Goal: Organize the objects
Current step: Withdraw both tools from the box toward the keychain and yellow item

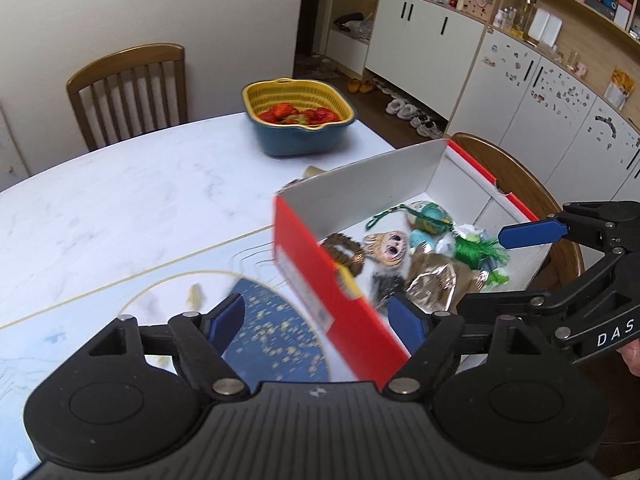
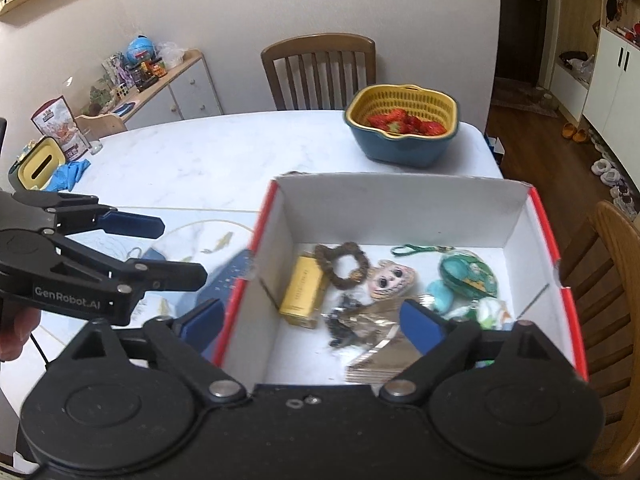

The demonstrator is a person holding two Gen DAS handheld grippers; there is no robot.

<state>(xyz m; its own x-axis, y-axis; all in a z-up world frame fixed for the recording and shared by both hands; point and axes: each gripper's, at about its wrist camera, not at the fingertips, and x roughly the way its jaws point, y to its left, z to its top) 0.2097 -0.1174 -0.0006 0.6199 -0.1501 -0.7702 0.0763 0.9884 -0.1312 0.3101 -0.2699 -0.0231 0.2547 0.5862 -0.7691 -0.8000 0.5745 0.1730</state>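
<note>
The red box (image 2: 400, 216) with a white inside stands open on the white bench (image 2: 208, 160), near its edge. In it lie a yellow pack (image 2: 302, 296), a brown bead ring (image 2: 342, 266), a small doll face (image 2: 392, 284), a green pouch (image 2: 470, 274) and a shiny foil bag (image 2: 376, 356). The left hand-held gripper (image 1: 320, 322) has its jaws apart, straddling the box's red side wall without touching it. The right hand-held gripper (image 2: 312, 324) is spread wide above the box, with nothing clamped. A basket of strawberries (image 2: 404, 128) stands further back on the bench.
</note>
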